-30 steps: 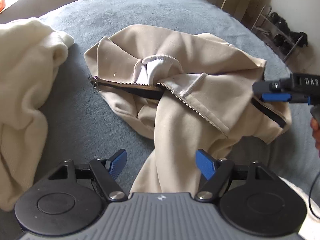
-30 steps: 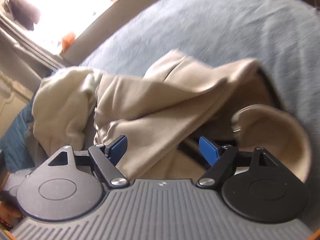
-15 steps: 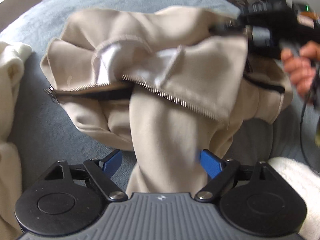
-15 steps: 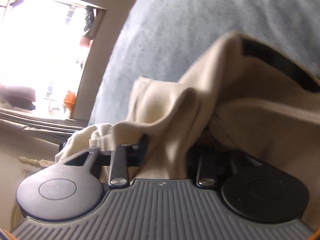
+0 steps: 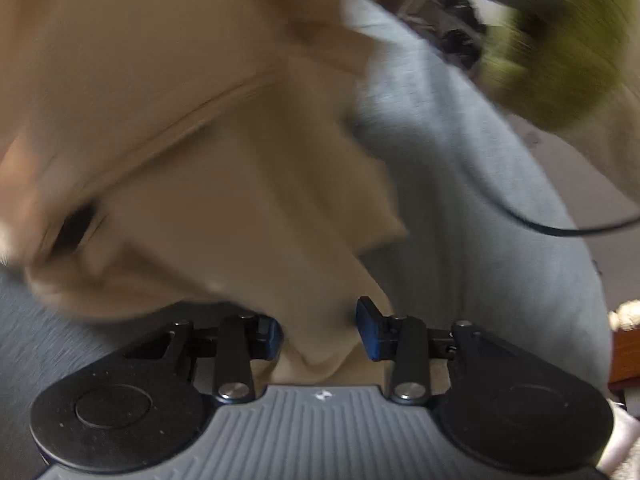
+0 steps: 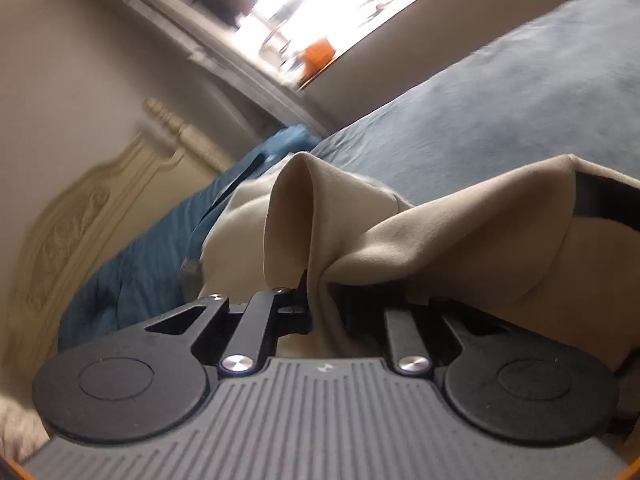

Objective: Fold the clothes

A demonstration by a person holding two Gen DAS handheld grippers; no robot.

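A beige zip-up jacket (image 5: pixel 200 120) hangs lifted over the blue-grey bed cover (image 5: pixel 460 200), and motion blurs it in the left wrist view. My left gripper (image 5: pixel 318 332) is shut on a thick bunch of its fabric, with a blue pad pressing in on each side. In the right wrist view the same jacket (image 6: pixel 440 232) drapes over my right gripper (image 6: pixel 326 312), which is shut on a fold of it. A black zipper band (image 6: pixel 600 204) shows at the right edge. Most of the jacket's shape is hidden by its own folds.
A paler cream garment (image 6: pixel 236 216) lies behind the jacket, beside teal bedding (image 6: pixel 140 260) and a carved headboard (image 6: pixel 80 208). A bright windowsill holds an orange object (image 6: pixel 318 54). A black cable (image 5: pixel 560 228) and a blurred yellow-green shape (image 5: pixel 560 48) sit at the right.
The left gripper has gone from open to shut on the jacket and lifted it. The right gripper, shut since half a second ago, has raised and turned toward the headboard.
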